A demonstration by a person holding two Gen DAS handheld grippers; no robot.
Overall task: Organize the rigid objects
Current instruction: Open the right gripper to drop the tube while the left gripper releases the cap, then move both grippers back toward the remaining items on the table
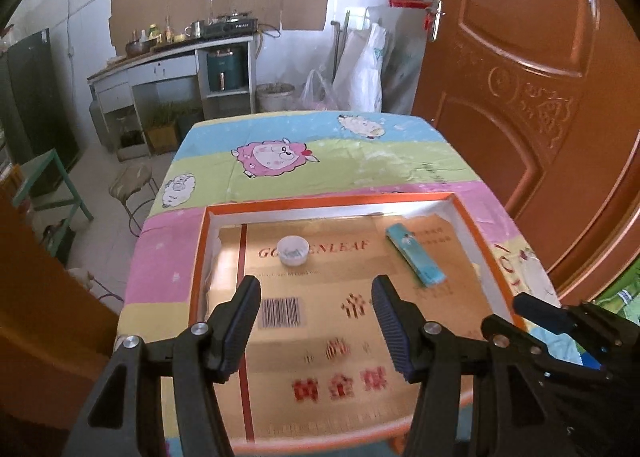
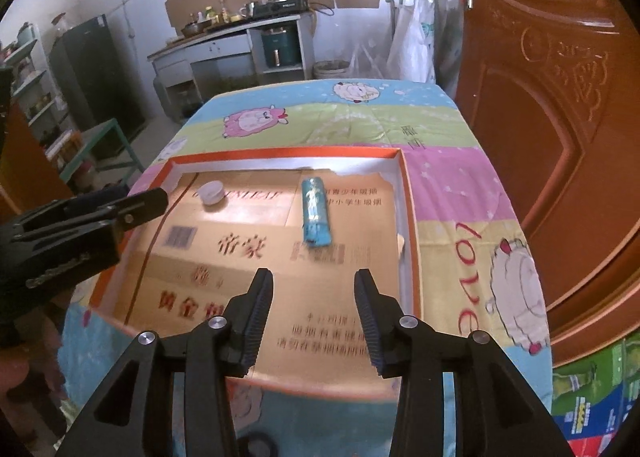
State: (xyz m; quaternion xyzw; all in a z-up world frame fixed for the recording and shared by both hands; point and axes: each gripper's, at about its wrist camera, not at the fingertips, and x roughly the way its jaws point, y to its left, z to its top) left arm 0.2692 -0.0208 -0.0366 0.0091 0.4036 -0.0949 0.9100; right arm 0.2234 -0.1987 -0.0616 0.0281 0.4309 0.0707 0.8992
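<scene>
**Both tongs empty over the tray; blue pack lay toward the right hand**

The left gripper (image 1: pixel 316 321) stood wide open with nothing between its ribbed pads, and the right gripper (image 2: pixel 314 317) was likewise parted and empty. Both hung above the near half of the orange-rimmed tray (image 1: pixel 202 253), pointing steeply down at its gold cardboard lining.

Two of the task's things lay on that lining, both ahead of the fingertips and well apart from each other. The small white cup (image 1: pixel 293 251) sat upright toward the tray's far left part, almost straight ahead of the left gripper's left finger. The blue pack (image 2: pixel 315 215) lay flat toward the far right part, near the right wall but not touching it.

In the right wrist view the pack's long axis ran nearly away from the camera, roughly in line with the direction the fingers pointed, and it lay almost directly ahead of the gap between them. The right hand therefore looked the nearer one for the pack, and the left for the cup. A grip across the pack's narrow width would probably need little wrist roll, only a forward reach and a descent.
</scene>
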